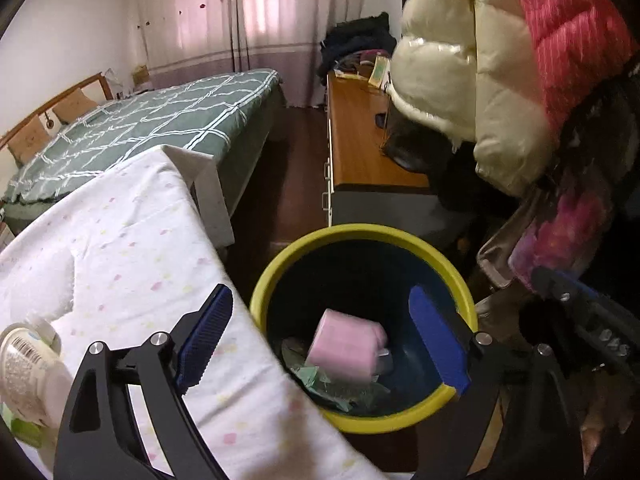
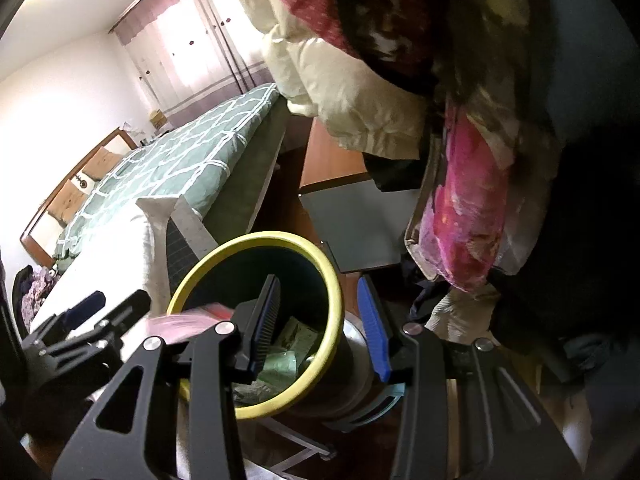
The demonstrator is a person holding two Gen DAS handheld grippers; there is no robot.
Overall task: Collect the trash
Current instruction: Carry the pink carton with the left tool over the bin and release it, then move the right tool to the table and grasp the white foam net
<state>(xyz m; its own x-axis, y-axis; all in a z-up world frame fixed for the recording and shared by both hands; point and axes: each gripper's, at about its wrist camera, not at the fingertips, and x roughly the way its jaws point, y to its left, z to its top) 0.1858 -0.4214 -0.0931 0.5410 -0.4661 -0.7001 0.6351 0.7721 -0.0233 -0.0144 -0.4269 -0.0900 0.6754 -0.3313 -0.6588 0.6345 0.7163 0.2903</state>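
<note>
A yellow-rimmed trash bin (image 1: 400, 240) with a dark inside stands beside a cloth-covered table. A blurred pink packet (image 1: 346, 346) is in the bin's mouth, above green wrappers (image 1: 320, 384). My left gripper (image 1: 320, 340) is open over the bin, holding nothing. In the right wrist view my right gripper (image 2: 320, 320) has its jaws on either side of the bin's rim (image 2: 256, 240), one inside and one outside. The pink packet (image 2: 188, 324) shows blurred at the bin's left edge, with the left gripper (image 2: 84, 316) beside it.
A white spotted tablecloth (image 1: 132, 264) covers the table at left, with a white bottle (image 1: 24, 364) lying on it. A green quilted bed (image 1: 140, 128), a wooden desk (image 1: 360, 132) and hanging coats (image 1: 500, 80) surround the bin.
</note>
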